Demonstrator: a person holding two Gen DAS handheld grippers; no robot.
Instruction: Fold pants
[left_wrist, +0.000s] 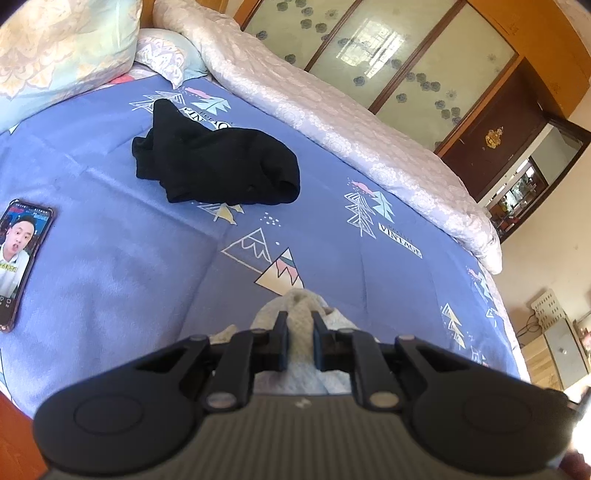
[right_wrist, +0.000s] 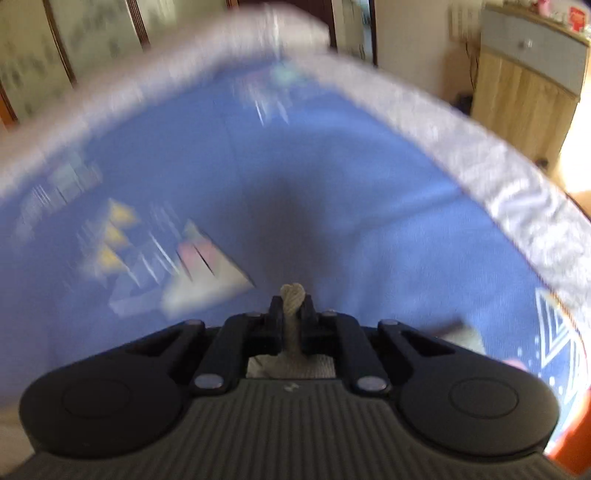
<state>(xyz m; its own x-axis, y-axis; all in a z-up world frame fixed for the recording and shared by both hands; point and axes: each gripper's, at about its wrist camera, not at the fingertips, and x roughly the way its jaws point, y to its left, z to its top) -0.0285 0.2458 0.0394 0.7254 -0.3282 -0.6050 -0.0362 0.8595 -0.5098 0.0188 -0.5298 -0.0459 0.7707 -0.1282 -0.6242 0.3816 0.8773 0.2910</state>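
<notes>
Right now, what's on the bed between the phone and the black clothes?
Only bare blue bedsheet shows between the phone and the black clothes, in the left wrist view.

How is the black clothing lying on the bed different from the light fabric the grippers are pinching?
The black garment is dark; the light fabric is pale beige-white. The black garment lies loose in a crumpled heap on the blue bedsheet, touched by nothing; the light fabric is clamped by the left hand-held gripper and the right hand-held gripper. Both are soft cloth over the same bed.
</notes>
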